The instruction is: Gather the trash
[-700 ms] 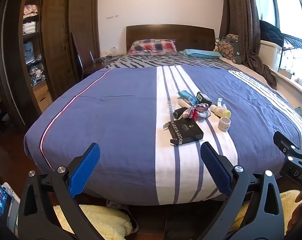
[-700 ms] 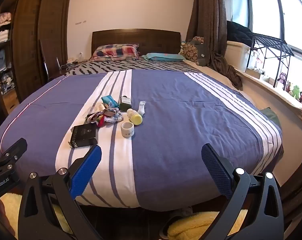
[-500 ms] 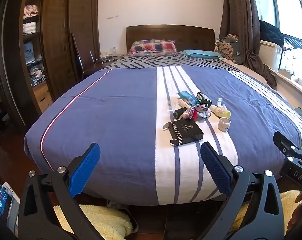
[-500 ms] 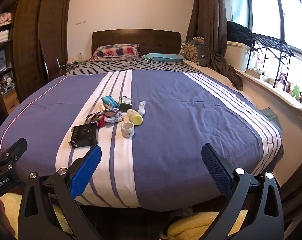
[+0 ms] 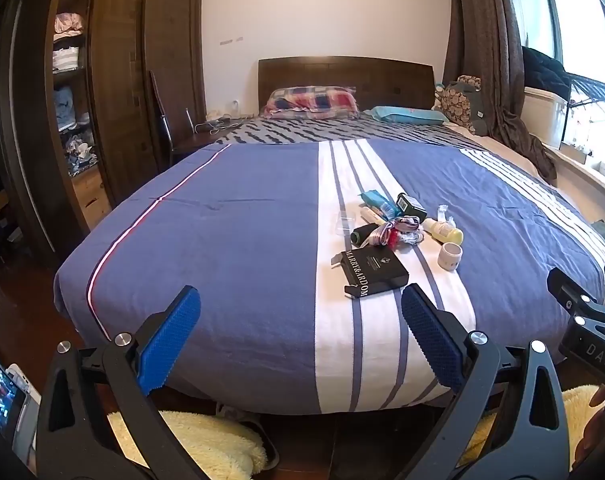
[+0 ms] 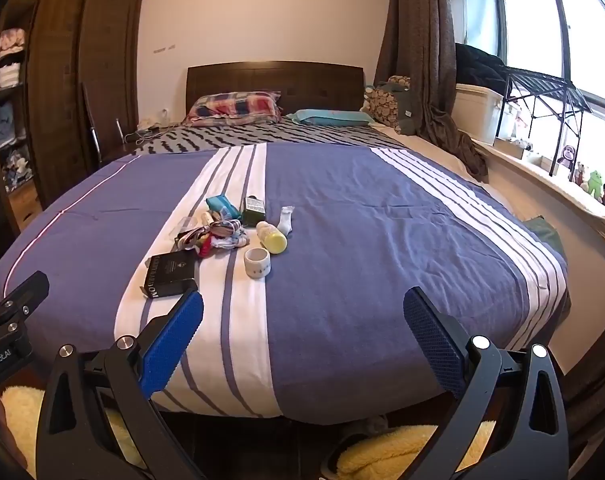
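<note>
We hold the left gripper (image 5: pixel 300 336) and right gripper (image 6: pixel 302 338) at the near foot of the bed (image 5: pixel 230 232), both with fingers spread wide and nothing between them. The trash lies clustered on the bedspread's white stripe, well beyond both: a black box (image 5: pixel 372 274) nearest, a small white cup (image 5: pixel 450 256) to its right, a yellow bottle (image 5: pixel 444 232) and a teal packet (image 5: pixel 376 202) farther off.
</note>
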